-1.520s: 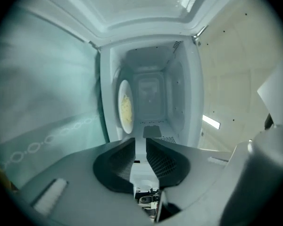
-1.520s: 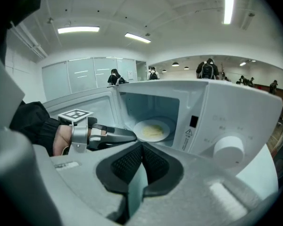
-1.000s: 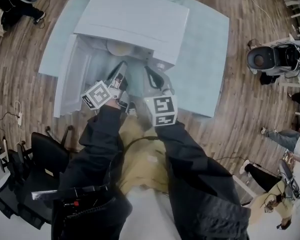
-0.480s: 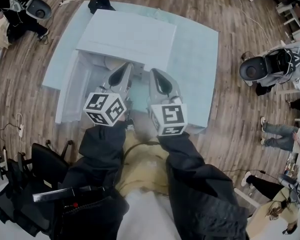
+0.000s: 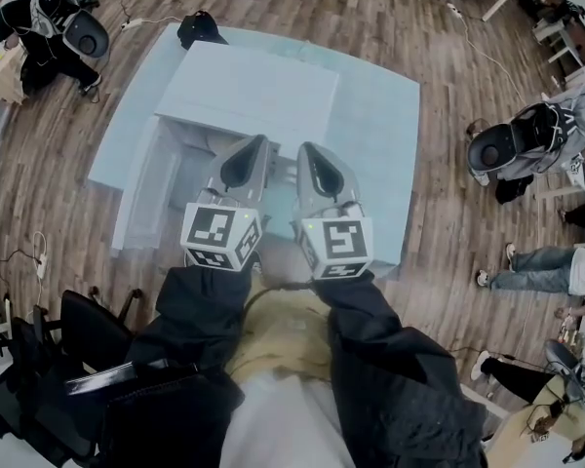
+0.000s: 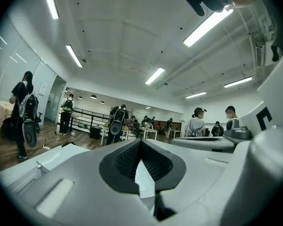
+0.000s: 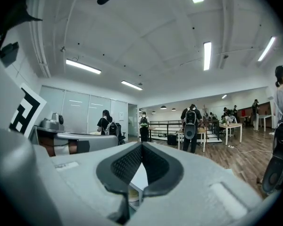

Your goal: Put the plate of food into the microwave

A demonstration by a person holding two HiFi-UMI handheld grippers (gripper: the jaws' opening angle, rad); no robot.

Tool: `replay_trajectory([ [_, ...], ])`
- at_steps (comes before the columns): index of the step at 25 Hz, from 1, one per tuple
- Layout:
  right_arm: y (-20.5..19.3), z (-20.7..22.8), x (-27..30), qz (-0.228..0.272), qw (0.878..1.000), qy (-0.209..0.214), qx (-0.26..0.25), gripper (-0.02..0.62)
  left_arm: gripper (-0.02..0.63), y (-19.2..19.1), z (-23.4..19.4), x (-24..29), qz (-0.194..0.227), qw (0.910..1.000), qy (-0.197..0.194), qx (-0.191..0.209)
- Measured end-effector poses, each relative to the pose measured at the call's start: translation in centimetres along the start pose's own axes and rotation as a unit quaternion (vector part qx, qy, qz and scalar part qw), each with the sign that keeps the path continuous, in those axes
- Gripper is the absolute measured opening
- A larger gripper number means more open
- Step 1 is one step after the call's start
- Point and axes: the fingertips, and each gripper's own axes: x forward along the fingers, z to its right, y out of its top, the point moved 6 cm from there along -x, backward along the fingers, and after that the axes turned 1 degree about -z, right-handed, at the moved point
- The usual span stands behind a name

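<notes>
Two closed, empty tongs (left tongs [image 5: 257,144], right tongs [image 5: 307,150]) hover over the microwave [image 5: 249,91].

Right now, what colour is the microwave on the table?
The microwave is white. It shows best in the head view.

Pale blue table [image 5: 390,135] on wooden floor [image 5: 458,252], white microwave [image 5: 244,91] standing on it, door [image 5: 141,188] swung open

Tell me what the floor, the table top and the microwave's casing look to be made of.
Floor: wood or wood-look laminate, going by brown grain and plank seams. Table top: pale blue-green, smooth and even, perhaps frosted glass or laminate; the view leaves it open. Microwave casing: white, matt, flat panels, likely painted metal or plastic.
</notes>
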Motion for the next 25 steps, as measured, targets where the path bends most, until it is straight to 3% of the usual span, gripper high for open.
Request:
replay_trajectory([
  [8,1.8,0.0,-0.4,0.028,0.999,0.008,-0.015,-0.003,-0.005,1.7,1.5,0.3,0.007,0.9993,-0.008,0.035],
  [25,3.3,0.5,0.3,0.052,0.998,0.011,-0.026,-0.005,-0.005,2.6,1.6,1.5,0.013,0.9988,-0.009,0.046],
])
